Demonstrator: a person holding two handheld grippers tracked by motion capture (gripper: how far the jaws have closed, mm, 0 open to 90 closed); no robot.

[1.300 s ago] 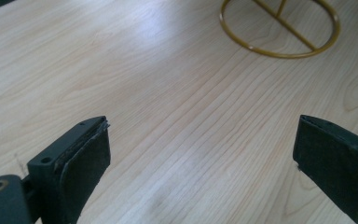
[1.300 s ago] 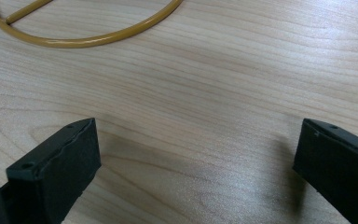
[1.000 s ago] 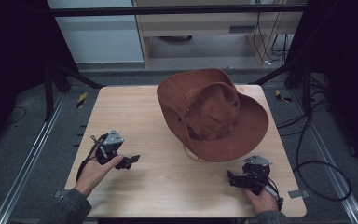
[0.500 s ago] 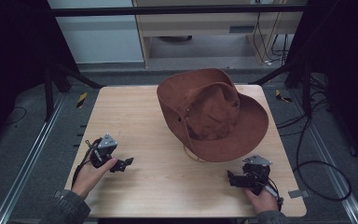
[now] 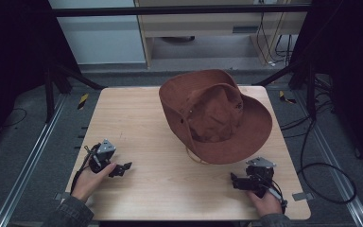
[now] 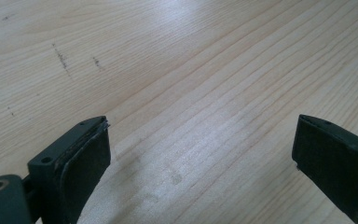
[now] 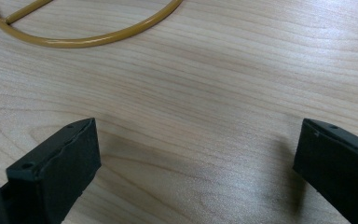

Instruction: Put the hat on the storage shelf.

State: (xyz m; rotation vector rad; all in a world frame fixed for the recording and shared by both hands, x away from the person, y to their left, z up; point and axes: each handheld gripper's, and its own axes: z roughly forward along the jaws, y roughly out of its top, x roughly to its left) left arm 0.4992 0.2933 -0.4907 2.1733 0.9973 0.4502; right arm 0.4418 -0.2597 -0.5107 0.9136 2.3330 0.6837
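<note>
A brown wide-brimmed hat (image 5: 215, 113) lies on the wooden table (image 5: 137, 123), right of the middle. A tan cord loop (image 5: 194, 156) sticks out from under its near brim; the same loop (image 7: 88, 39) shows at the top of the right gripper view. My left gripper (image 5: 121, 168) rests low on the table at the near left, jaws wide apart over bare wood (image 6: 200, 140). My right gripper (image 5: 235, 181) sits at the near right, just in front of the hat's brim, also open with nothing between its jaws (image 7: 196, 154).
The table's front edge (image 5: 184, 220) runs close behind both hands. Metal rails (image 5: 28, 161) flank the table on the floor, and cables (image 5: 321, 165) lie on the floor to the right. Bare wood stretches between the two grippers.
My left gripper has drawn back toward the near left edge and settled lower. The right gripper and the hat have stayed put.
</note>
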